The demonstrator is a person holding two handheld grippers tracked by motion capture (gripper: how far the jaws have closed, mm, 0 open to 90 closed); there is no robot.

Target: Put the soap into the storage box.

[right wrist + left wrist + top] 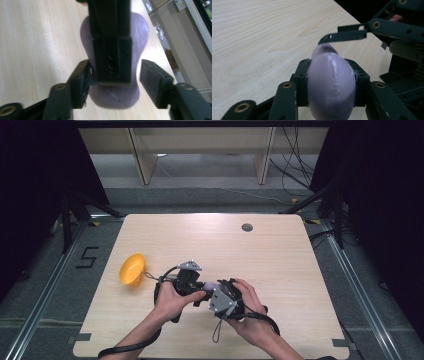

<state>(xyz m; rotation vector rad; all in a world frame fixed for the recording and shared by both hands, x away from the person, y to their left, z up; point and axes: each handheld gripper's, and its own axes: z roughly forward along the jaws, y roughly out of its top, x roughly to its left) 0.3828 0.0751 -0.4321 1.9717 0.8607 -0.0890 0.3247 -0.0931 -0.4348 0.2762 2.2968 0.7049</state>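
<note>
Clamping the purple piece [331, 87], the left gripper [329, 82] holds; right gripper [113, 75] jaws stand apart.

- The purple object [331, 85] runs off the bottom edge in the left gripper view.
- In the right gripper view, a blurred black jaw covers its middle.
- In the high view, hands and grippers hide nearly all of it.

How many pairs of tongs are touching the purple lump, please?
1 for certain: the left tongs clamp the purple lump. The right tongs stand open around it; one pad may touch.
</note>
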